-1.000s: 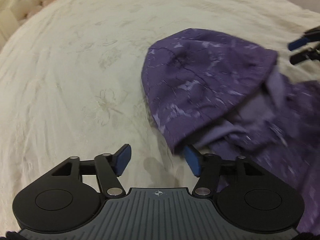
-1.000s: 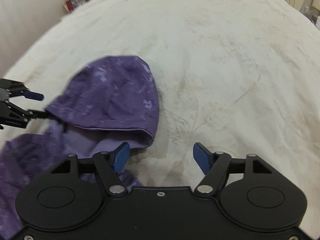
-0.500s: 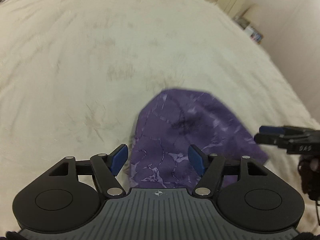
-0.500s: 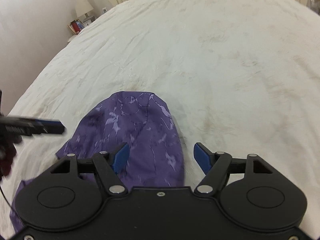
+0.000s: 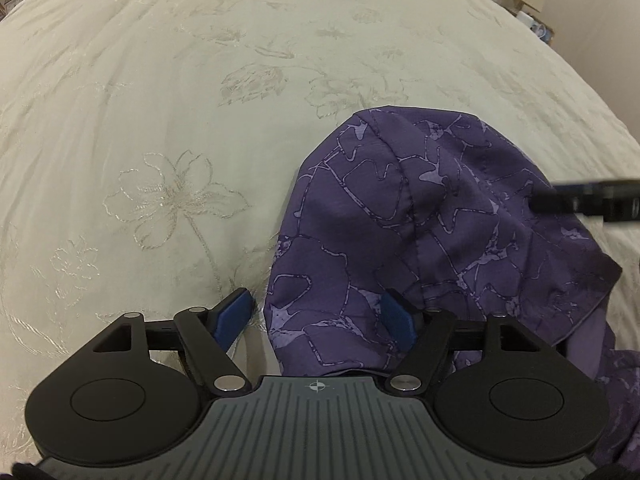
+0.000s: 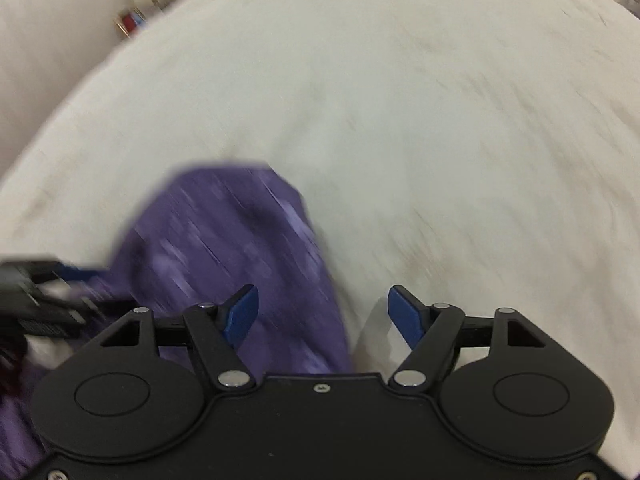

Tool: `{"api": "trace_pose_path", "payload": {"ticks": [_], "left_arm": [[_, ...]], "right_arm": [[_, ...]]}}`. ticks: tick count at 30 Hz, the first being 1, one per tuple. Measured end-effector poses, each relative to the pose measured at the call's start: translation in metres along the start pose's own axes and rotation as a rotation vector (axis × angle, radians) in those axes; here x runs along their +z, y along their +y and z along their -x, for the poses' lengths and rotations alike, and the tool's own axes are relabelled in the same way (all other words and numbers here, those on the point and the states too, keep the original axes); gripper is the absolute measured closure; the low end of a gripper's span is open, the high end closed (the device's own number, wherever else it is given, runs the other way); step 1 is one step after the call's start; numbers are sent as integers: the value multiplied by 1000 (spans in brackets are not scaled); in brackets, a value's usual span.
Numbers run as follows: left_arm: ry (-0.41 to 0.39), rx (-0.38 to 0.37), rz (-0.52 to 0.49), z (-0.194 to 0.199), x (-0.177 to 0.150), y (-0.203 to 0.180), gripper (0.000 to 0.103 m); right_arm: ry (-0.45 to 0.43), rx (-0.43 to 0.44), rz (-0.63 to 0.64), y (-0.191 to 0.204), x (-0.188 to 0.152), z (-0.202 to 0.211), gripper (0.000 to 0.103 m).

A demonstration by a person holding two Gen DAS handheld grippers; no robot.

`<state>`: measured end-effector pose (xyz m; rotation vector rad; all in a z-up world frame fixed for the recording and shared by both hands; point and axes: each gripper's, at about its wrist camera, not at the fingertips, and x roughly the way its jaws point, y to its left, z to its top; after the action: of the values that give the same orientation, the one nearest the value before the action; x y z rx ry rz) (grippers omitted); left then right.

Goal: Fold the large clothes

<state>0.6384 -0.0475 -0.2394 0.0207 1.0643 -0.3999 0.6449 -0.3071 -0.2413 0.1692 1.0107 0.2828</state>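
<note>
Both grippers' jaws are opening, gripping nothing: the left gripper [image 5: 316, 316] has swung over the hood [image 5: 420, 216], the right gripper [image 6: 323, 312] over its right edge, likely to regrasp.

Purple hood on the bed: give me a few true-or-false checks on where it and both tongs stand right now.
1. The purple hooded garment lies on a cream bedspread with stitched flowers. True.
2. The left tongs are clamped shut on the hood. False: they are opening, pads apart, with the hood's edge below the gap and no grip showing.
3. The right tongs are open with nothing pinched. True; they are opening.
4. The hood sits to the right of the right tongs in the right wrist view. False: it is lower left.
5. The garment is plain red. False: it is purple with a lighter pattern.
</note>
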Motion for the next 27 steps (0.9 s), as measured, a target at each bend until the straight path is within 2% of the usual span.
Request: {"api": "trace_pose_path", "payload": {"ticks": [5, 6, 7, 8, 9, 10, 11, 17, 19, 23, 25, 27], "left_arm": [[4, 4, 14, 5, 3, -5, 32], [-4, -6, 21, 9, 3, -4, 31], [-15, -21, 26, 16, 2, -2, 31], [-24, -35, 33, 23, 1, -1, 31], [-31, -49, 44, 31, 1, 2, 31], [-33, -65, 55, 38, 1, 4, 30], [-33, -88, 70, 46, 1, 7, 30], [-10, -330, 234, 81, 17, 25, 20], [-12, -407, 313, 88, 24, 30, 12], [-20, -548, 484, 93, 44, 40, 10], [1, -586, 528, 91, 51, 37, 3], [23, -573, 545, 88, 55, 33, 3]], "right_arm": [[13, 6, -5, 7, 20, -17, 26], [19, 4, -4, 7, 23, -20, 26], [27, 4, -3, 7, 24, -24, 32], [32, 2, -1, 8, 24, -25, 39], [32, -1, 5, 11, 25, -25, 59], [29, -8, 15, 14, 26, -23, 84], [21, -13, 29, 20, 25, -22, 87], [-125, 2, 235, 56, 8, 41, 89], [-164, 7, 305, 68, -4, 67, 90], [-207, 4, 412, 86, -25, 103, 91], [-218, 2, 457, 95, -35, 113, 91], [-220, 8, 500, 105, -44, 121, 91]]}}
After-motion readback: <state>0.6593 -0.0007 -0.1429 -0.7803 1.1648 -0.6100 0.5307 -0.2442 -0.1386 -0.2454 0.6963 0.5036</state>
